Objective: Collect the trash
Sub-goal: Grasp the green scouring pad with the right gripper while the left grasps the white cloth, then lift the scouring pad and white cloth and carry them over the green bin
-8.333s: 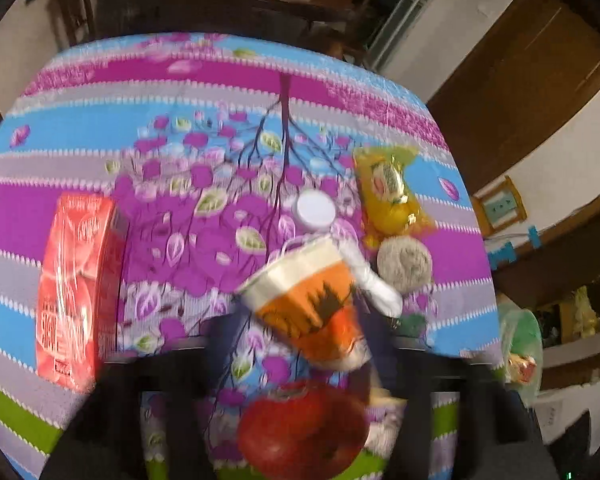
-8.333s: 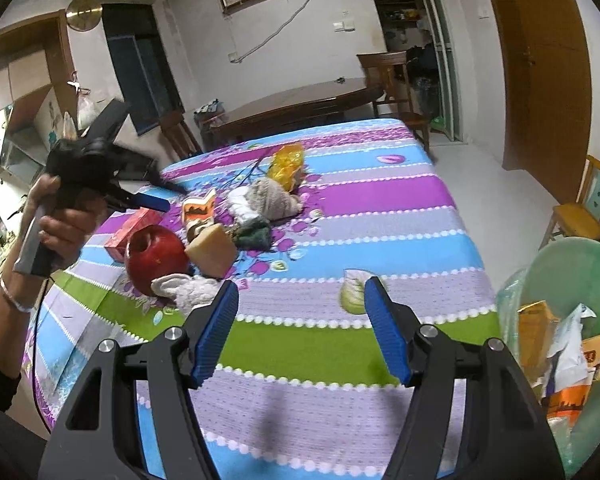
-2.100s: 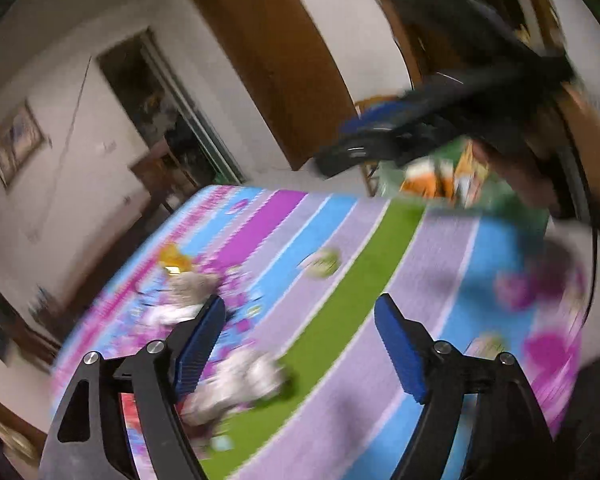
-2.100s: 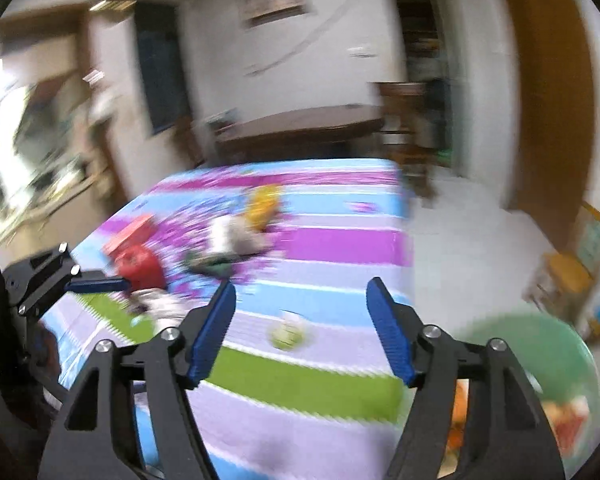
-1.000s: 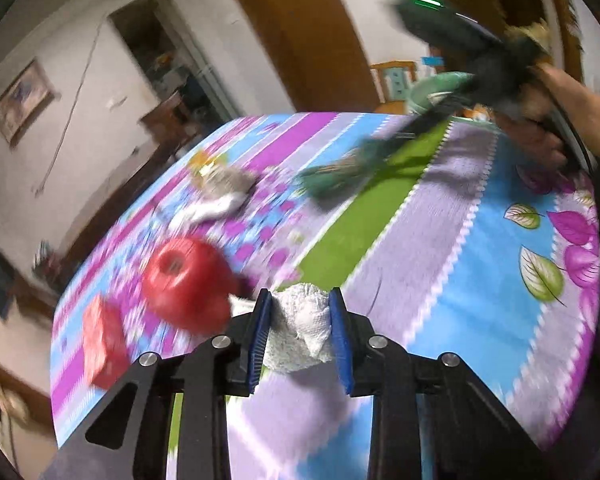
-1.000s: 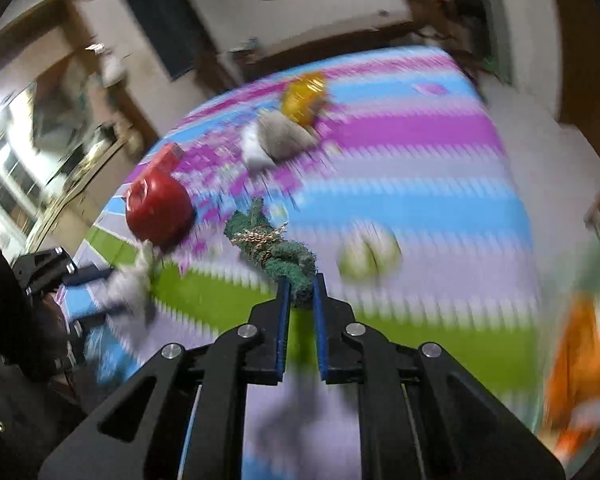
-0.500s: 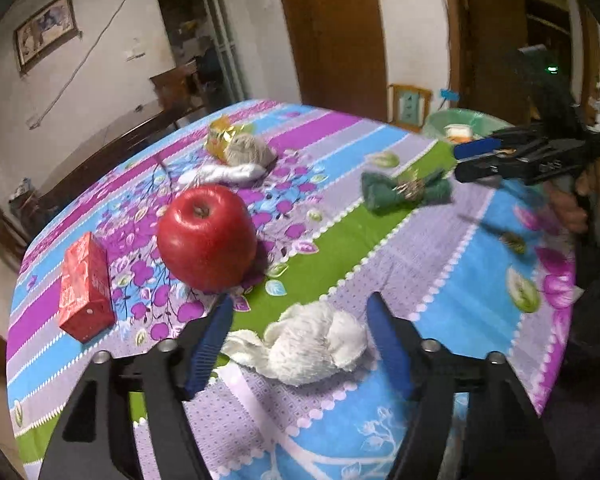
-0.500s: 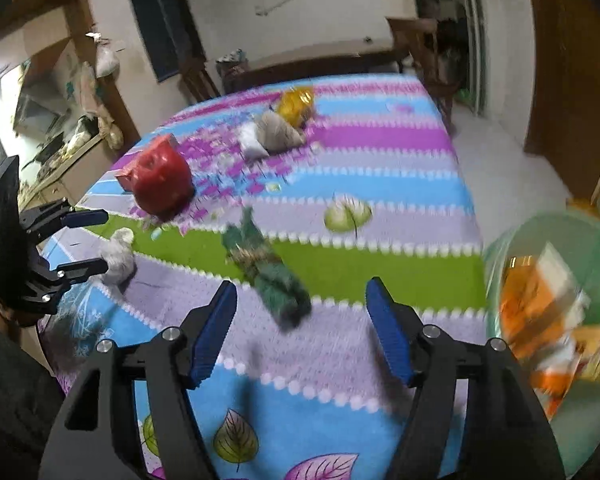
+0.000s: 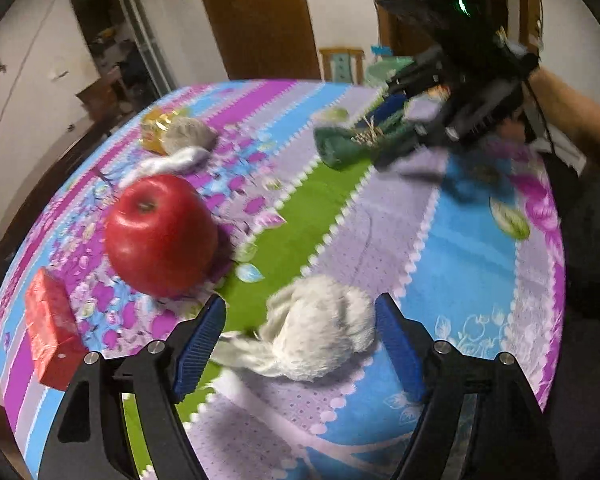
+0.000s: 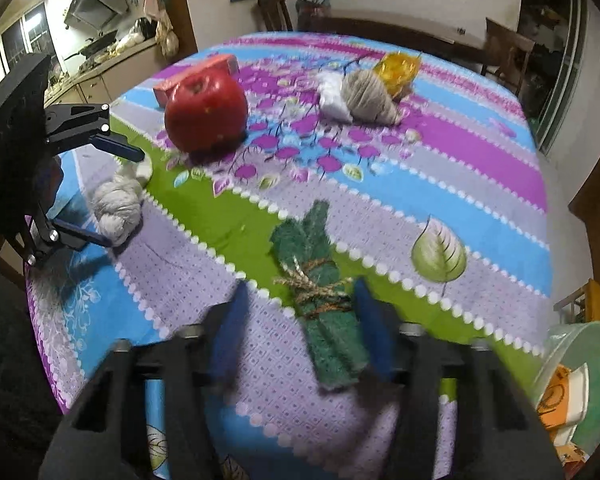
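My left gripper (image 9: 300, 336) is open around a crumpled white rag (image 9: 316, 334) that lies on the flowered tablecloth; the rag also shows in the right wrist view (image 10: 118, 208). My right gripper (image 10: 300, 332) is open around a rolled green cloth tied with twine (image 10: 320, 292), which lies on the table between its fingers. The green cloth also shows in the left wrist view (image 9: 352, 146), under the right gripper (image 9: 400, 120). A green trash basin (image 10: 580, 384) holding paper scraps sits off the table's right corner.
A big red apple (image 9: 160, 236) stands left of the white rag, with a red carton (image 9: 50, 332) beyond it. A grey yarn ball (image 10: 370, 98), a white wad (image 10: 332, 96) and a yellow wrapper (image 10: 396, 70) lie at the far side.
Both grippers have moved closer to their items: the left now straddles the white rag, the right now straddles the green cloth roll. Both stay open.
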